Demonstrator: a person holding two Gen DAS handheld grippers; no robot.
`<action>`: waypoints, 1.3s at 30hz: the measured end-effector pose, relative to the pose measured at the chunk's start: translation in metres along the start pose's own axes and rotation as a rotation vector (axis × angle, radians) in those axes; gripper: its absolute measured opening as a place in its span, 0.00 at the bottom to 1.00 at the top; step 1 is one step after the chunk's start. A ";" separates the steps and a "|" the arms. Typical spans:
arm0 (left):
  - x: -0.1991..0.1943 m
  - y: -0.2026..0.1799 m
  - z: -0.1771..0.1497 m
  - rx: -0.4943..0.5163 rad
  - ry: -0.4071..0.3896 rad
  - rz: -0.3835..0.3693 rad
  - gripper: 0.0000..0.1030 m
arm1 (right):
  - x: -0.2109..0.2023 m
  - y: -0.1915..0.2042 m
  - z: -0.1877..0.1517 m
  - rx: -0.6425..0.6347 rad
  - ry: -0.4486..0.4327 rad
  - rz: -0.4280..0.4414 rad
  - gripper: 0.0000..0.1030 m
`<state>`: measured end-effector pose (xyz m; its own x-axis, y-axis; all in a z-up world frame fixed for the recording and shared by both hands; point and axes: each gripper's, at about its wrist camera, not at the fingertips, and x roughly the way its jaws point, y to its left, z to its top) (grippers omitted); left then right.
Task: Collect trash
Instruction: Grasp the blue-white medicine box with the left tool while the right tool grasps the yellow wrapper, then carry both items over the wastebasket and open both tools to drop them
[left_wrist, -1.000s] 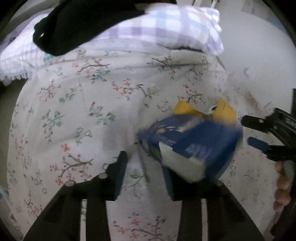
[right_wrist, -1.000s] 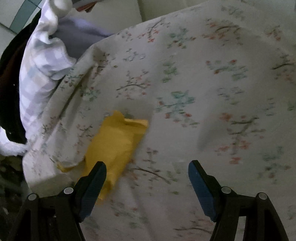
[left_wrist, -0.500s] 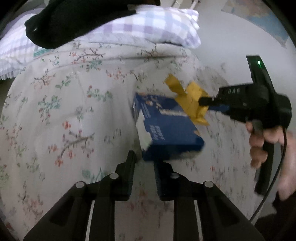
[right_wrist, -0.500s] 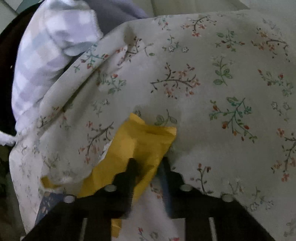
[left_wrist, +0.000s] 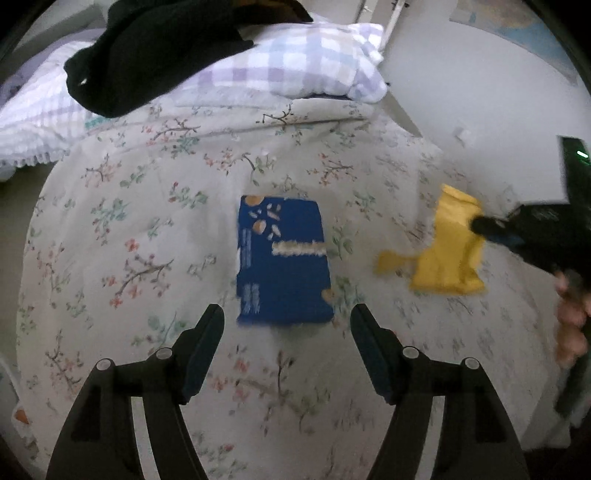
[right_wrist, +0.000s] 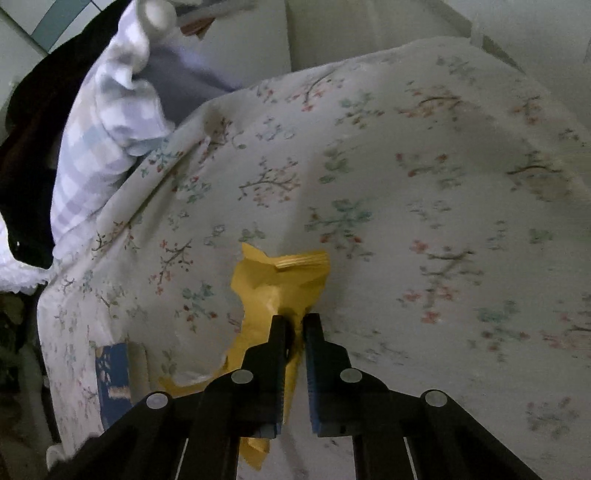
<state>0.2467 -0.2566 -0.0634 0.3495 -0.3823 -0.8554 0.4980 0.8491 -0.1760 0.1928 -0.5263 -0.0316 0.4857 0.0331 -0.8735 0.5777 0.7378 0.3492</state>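
In the left wrist view, the left gripper (left_wrist: 287, 323) has its jaws opening, with nothing between them. A second ago the blue box (left_wrist: 282, 260) hung tilted and blurred at its right finger; now the box lies flat on the floral bedspread (left_wrist: 129, 240), just beyond the fingertips at about 12 o'clock from them and touching neither. So the box has been released back onto the bed, not collected, and it will have to be picked up again. At 3 o'clock from the box, well apart from it, the yellow wrapper (left_wrist: 452, 247) hangs crumpled from the tip of the right gripper (left_wrist: 480, 223), which comes in from the right edge with a hand (left_wrist: 572, 325) below it. A checked pillow (left_wrist: 295, 62) and a black garment (left_wrist: 159, 48) lie at the head of the bed, toward 12 o'clock.

In the right wrist view, the right gripper (right_wrist: 294, 321) is clamped on the yellow wrapper (right_wrist: 280, 280). A second ago its fingers stood wide apart over the wrapper lying flat; now they pinch its lower part, and the wrapper stands up off the cloth toward 12 o'clock. That piece of trash seems secured and ready to carry away. The blue box (right_wrist: 112, 373) shows at 8 o'clock, near the bed's edge.
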 end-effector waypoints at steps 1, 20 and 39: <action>0.006 -0.002 0.002 0.000 0.001 0.020 0.71 | -0.004 -0.005 0.000 -0.003 -0.002 -0.002 0.08; -0.047 0.026 -0.026 -0.066 -0.004 0.046 0.58 | -0.043 -0.005 -0.028 -0.020 0.046 0.062 0.08; -0.164 0.150 -0.111 -0.256 -0.095 0.074 0.58 | -0.055 0.126 -0.120 -0.241 0.103 0.239 0.08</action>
<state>0.1760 -0.0256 -0.0041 0.4565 -0.3379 -0.8231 0.2562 0.9358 -0.2421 0.1597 -0.3545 0.0198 0.5124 0.2824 -0.8110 0.2785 0.8387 0.4681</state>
